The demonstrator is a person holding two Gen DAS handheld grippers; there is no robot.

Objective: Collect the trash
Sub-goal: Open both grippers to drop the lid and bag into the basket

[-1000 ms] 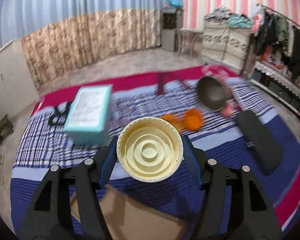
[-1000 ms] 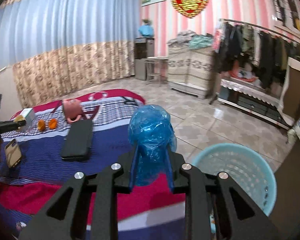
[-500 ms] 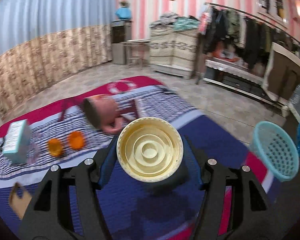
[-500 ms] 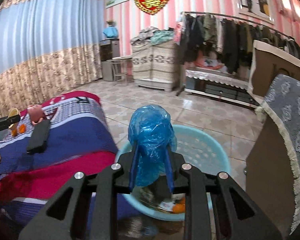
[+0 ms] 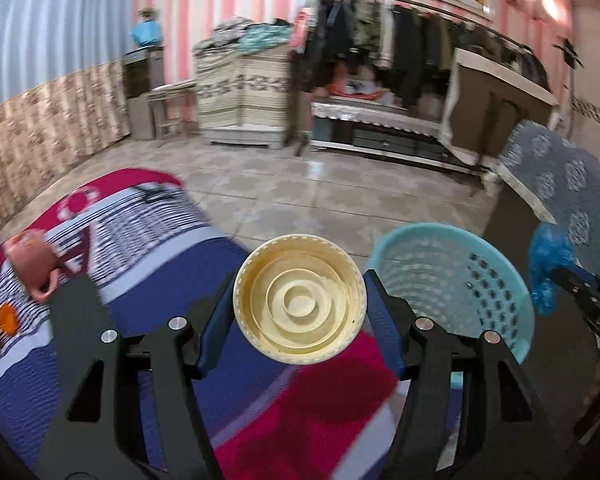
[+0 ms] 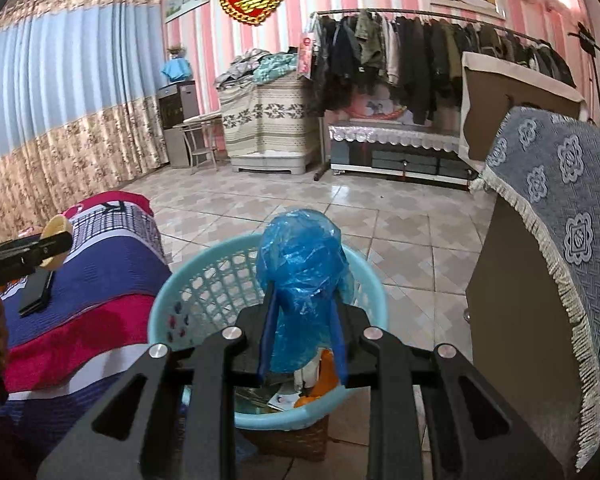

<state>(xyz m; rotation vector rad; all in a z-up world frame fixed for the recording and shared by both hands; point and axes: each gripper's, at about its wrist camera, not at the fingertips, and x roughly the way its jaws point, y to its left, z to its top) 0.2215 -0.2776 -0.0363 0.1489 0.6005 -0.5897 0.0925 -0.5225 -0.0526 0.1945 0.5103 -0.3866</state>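
The left gripper's (image 5: 300, 304) blue-padded fingers (image 5: 216, 320) are clamped on a round cream plastic lid (image 5: 300, 299), its ringed face turned toward the camera, held above the bed's edge. The right gripper's (image 6: 302, 320) fingers (image 6: 268, 328) pinch a crumpled blue plastic bag (image 6: 304, 280), which stands up between them directly over the opening of a light blue perforated plastic basket (image 6: 204, 280).

The basket sits on the tiled floor (image 6: 400, 240) just beside the corner of the bed, which is covered with a blue, red and white striped blanket (image 6: 100, 288). Paper scraps and orange pieces (image 6: 320, 380) lie in the basket's bottom.

From the left wrist view, the basket (image 5: 452, 280) lies just right of the lid, with the blue bag (image 5: 546, 264) at its far right rim. On the blanket (image 5: 172, 264), a pink mug (image 5: 32, 266) lies tipped near the left edge, with two orange pieces (image 5: 8, 316) just below it. A flat black case (image 6: 38, 286) rests on the bed further back.
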